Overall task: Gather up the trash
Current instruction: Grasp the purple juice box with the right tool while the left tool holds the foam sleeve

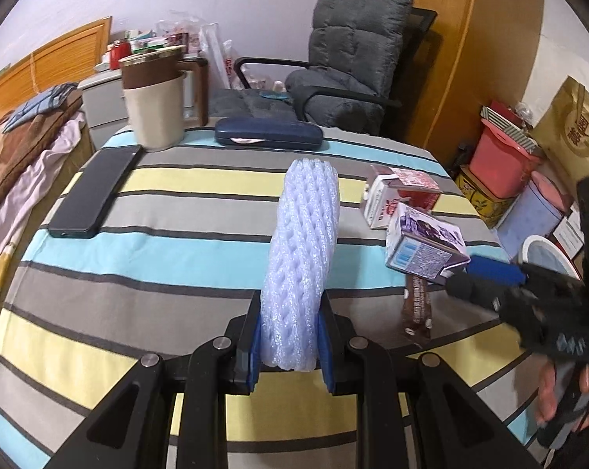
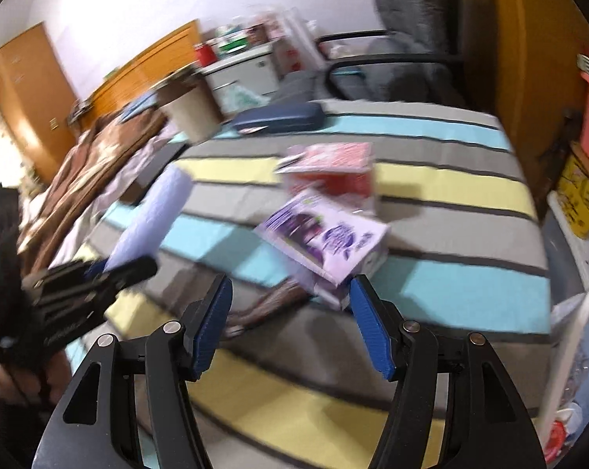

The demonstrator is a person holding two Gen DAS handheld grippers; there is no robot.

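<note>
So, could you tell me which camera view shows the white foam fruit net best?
The left wrist view: the foam net fills the centre, sharp, clamped between the left gripper pads. The right wrist view shows the same net only at the left edge, blurred by motion.

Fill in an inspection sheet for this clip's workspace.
Surface: striped cloth-covered table.
Job's things: white foam net sleeve in left gripper; purple drink carton tilted at right gripper's fingertip; red-and-white carton and brown wrapper on the table.
Clutter: beige-and-brown lidded jug, dark smartphone, navy glasses case.
Grippers: left gripper shut on sleeve; right gripper open.
Cables: nothing seen.
Surroundings: grey padded armchair, bed, wooden wardrobe, pink bin.
</note>
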